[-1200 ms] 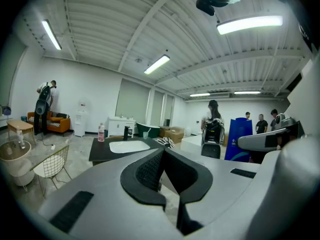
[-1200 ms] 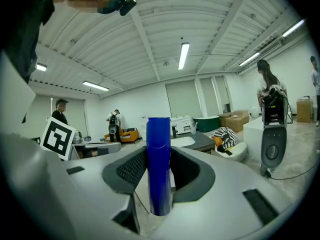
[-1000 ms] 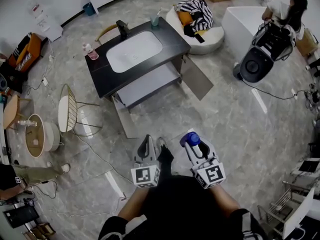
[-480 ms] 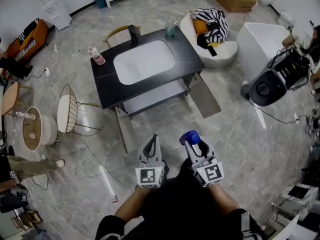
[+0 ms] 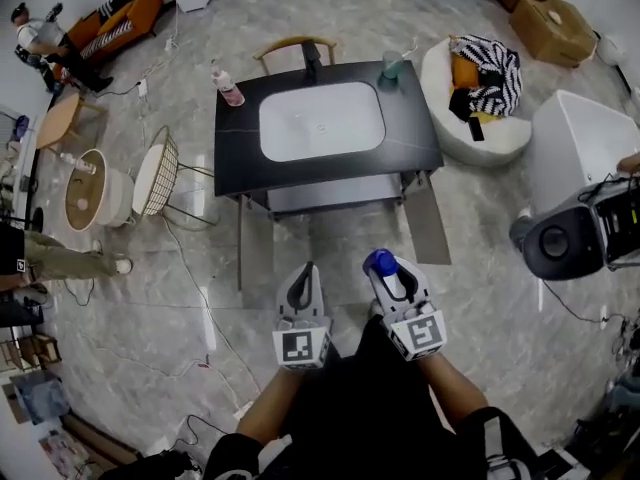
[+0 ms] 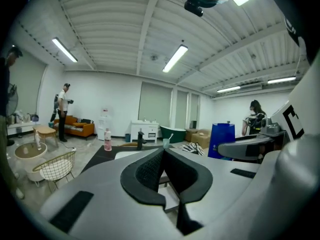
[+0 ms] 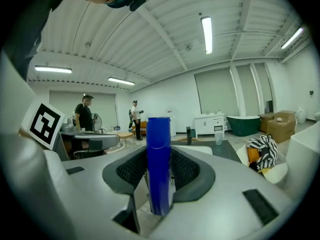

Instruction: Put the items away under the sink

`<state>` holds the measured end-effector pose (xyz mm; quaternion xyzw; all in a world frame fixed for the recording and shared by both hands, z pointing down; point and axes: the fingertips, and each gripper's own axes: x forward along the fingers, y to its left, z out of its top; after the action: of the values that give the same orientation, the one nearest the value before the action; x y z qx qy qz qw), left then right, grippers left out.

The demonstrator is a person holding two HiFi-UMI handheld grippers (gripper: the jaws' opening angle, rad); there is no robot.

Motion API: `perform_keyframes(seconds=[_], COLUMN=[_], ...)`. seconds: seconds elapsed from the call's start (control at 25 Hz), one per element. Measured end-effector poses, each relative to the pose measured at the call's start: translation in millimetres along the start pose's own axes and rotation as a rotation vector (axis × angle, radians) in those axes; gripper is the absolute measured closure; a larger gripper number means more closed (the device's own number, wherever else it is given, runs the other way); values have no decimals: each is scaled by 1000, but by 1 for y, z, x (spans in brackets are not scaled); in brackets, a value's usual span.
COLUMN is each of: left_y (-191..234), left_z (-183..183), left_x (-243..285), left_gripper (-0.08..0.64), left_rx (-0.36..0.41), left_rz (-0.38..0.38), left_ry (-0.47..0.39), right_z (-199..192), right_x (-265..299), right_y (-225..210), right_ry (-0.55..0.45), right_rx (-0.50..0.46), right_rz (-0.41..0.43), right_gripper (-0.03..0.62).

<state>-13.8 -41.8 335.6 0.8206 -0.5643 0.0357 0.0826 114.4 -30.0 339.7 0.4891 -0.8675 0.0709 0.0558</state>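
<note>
The black vanity (image 5: 236, 155) with its white basin (image 5: 322, 121) stands straight ahead of me, both cabinet doors swung open over a pale lower shelf (image 5: 330, 196). On its top are a pink bottle (image 5: 228, 86), a dark faucet (image 5: 312, 63) and a cup with a toothbrush (image 5: 392, 65). My right gripper (image 5: 385, 271) is shut on an upright blue bottle (image 7: 159, 164), short of the vanity. My left gripper (image 5: 304, 274) beside it is shut and holds nothing, its pads (image 6: 150, 170) meeting.
A wire chair (image 5: 155, 173) and a round side table (image 5: 85, 188) stand left of the vanity. A beanbag with striped cloth (image 5: 480, 88), a white tub (image 5: 585, 148) and a round black machine (image 5: 560, 243) are on the right. Cables (image 5: 200, 308) trail across the floor.
I have come closer and swung round, so the vanity now faces me squarely. Both grippers keep their pose; the blue bottle stays in the right one.
</note>
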Motion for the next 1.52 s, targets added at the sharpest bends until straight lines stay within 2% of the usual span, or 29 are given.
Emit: perform_keyframes(seconds=[0.12,0.2,0.36,0.48,0.56,0.72,1.0,1.2,1.36,1.52], left_y=[-15,-19,-20,-11,-2,22,53,59,59,52], left_z=[-9,-22,-54,-85,-111,-172,-291,-368,-420,-446], left_x=[9,17,42,64,77,101,146,171,180,181], left_gripper=[545,545,545,545,545,545,545,545,545,545], left_rx=[-29,-42,-60,-77,-83,-91,-142,-144,-121,-74], left_rz=[57,74,71,56,52,64,64,20,12,11], left_ry=[-18,-12,-17,-11,-14,-15,-44,-84,-124,-141], right_z=[-25,-45,-83,-118,-149,-213,-331,-413,-469,-508], right_x=[6,16,42,72,90,129,186,220,237,246], right_y=[-26,-42,-65,-76,-82,-97,-122,-145,-163,-182], right_ry=[29,49,92,62,44,83,48,8,-26,-39], right_rx=[36,43,26,-5,-8,-10,-38,-68,-73,-64], right_rz=[30,21,3,18,21,-15,3,-2,-4,-21], right_gripper=[449,449,449,449,449,449,449,449,449,449])
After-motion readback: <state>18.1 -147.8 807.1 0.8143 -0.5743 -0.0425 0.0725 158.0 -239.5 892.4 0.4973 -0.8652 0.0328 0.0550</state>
